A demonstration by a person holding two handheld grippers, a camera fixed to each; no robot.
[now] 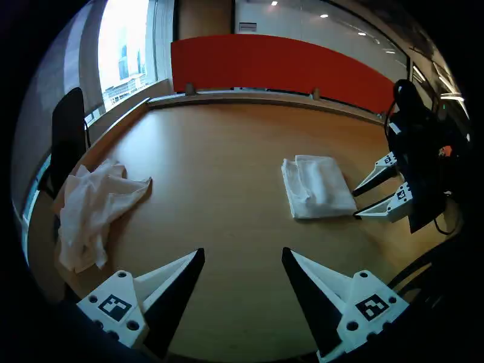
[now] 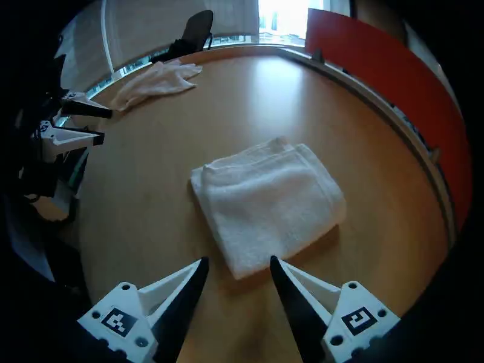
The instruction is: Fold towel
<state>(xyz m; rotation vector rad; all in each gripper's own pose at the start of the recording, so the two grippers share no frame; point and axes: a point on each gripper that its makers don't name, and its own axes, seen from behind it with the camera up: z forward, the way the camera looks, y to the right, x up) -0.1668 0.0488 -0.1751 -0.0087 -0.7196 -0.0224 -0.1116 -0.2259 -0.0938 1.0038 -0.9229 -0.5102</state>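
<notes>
A white towel (image 1: pixel 316 185) lies folded into a compact rectangle on the wooden table (image 1: pixel 224 157). In the right gripper view the same folded towel (image 2: pixel 269 202) sits just ahead of my right gripper (image 2: pixel 238 264), which is open and holds nothing. My left gripper (image 1: pixel 242 254) is open too, over bare table, well short of the towel. From the left gripper view, the right gripper (image 1: pixel 357 202) is at the towel's right edge, jaws apart. The left gripper (image 2: pixel 104 126) appears at the left of the right gripper view, far from the towel.
A second white cloth (image 1: pixel 91 209) lies crumpled near the table's left edge, also seen as the crumpled cloth (image 2: pixel 158 80) at the far side. A red partition (image 1: pixel 278 66) runs along the table's back edge. A dark chair (image 1: pixel 66 136) stands by the window.
</notes>
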